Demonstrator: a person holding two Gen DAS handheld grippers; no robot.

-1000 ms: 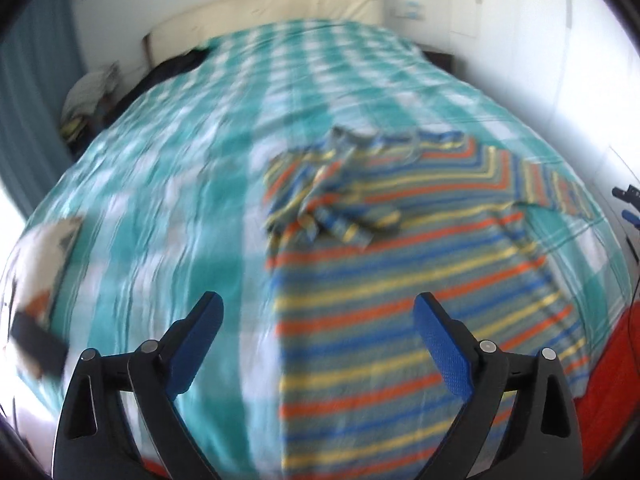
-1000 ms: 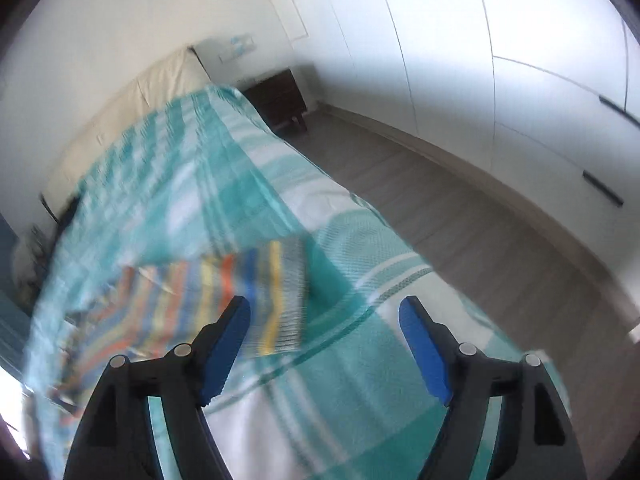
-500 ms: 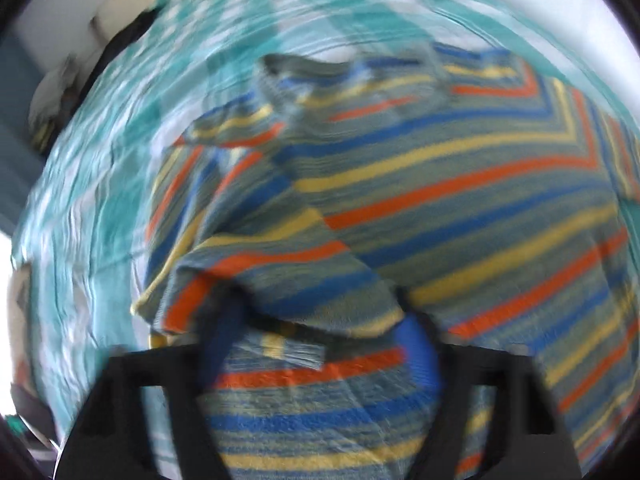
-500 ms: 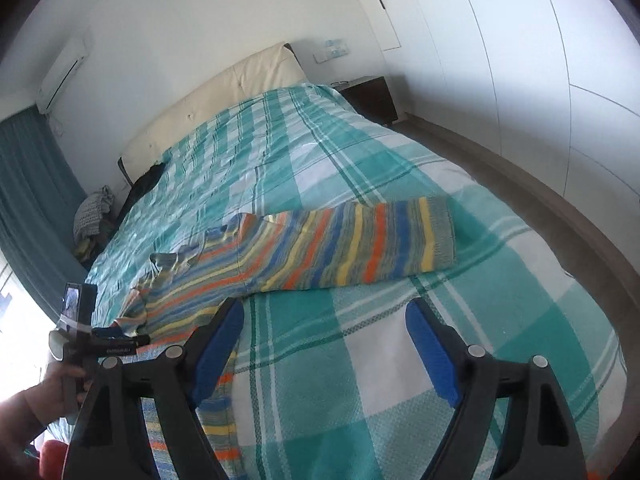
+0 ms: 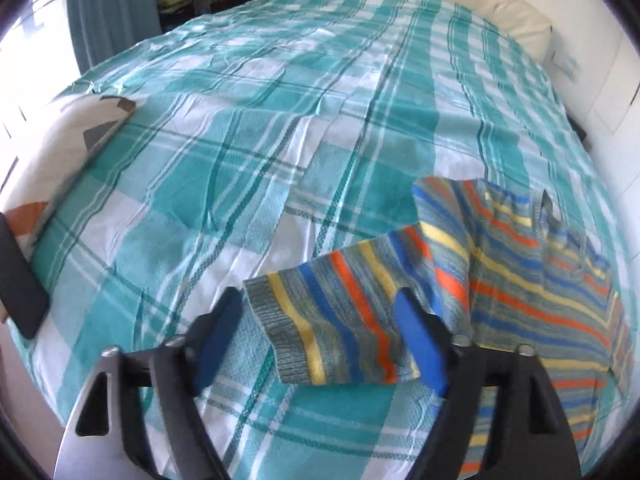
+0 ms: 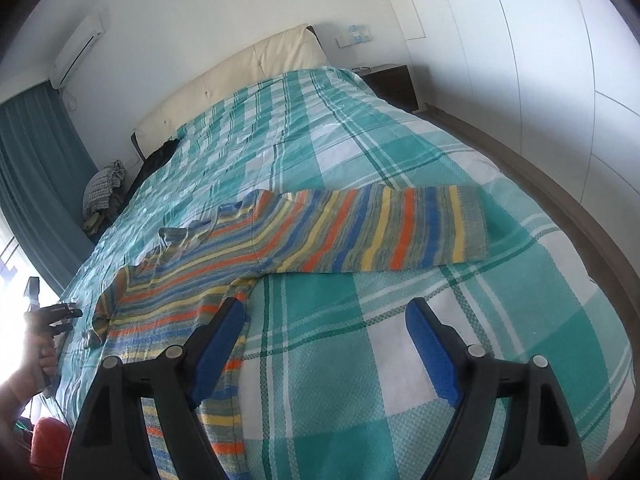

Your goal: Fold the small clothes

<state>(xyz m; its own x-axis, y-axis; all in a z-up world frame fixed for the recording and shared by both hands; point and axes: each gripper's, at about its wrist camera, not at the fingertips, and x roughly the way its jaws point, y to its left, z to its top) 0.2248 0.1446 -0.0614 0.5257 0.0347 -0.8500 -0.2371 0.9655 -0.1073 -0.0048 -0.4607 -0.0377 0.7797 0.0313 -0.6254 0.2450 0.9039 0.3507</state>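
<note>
The striped sweater (image 6: pixel 280 248) lies flat on the checked bed (image 6: pixel 400 152), one sleeve (image 6: pixel 400 232) stretched right beyond the wide-spread right gripper (image 6: pixel 324 344).

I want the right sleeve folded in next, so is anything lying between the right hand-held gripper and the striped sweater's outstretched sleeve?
Nothing visible. The right hand-held gripper stands open over bare checked bedspread, and the striped sweater's outstretched sleeve lies flat just ahead, with only bedspread between them.
</note>
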